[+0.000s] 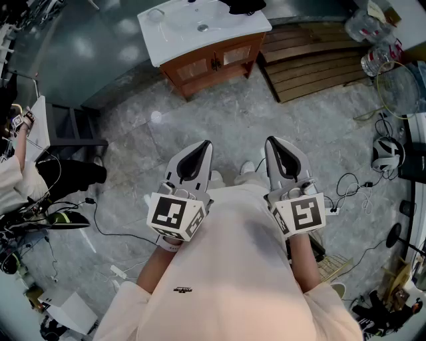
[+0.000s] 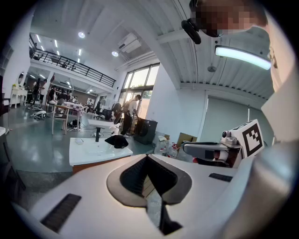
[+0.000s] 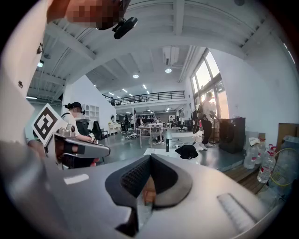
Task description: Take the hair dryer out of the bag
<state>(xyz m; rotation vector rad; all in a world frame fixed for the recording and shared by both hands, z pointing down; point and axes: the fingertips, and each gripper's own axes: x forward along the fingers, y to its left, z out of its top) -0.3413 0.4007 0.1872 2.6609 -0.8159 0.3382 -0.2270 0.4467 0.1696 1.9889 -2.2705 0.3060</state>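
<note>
A black bag (image 1: 246, 5) lies on the white vanity counter (image 1: 180, 30) at the far edge of the head view; it also shows in the left gripper view (image 2: 117, 141) and the right gripper view (image 3: 187, 151). No hair dryer is visible. My left gripper (image 1: 203, 148) and right gripper (image 1: 273, 143) are held side by side close to my body, well short of the counter. Both have their jaws shut with nothing between them, as each gripper's own view shows for the left gripper (image 2: 148, 158) and the right gripper (image 3: 150, 158).
The counter sits on a wooden cabinet (image 1: 213, 63). A slatted wooden platform (image 1: 313, 60) with water bottles (image 1: 376, 60) lies to its right. Cables (image 1: 353, 183) and headphones (image 1: 386, 153) are on the floor at right. A seated person (image 1: 20, 166) is at left.
</note>
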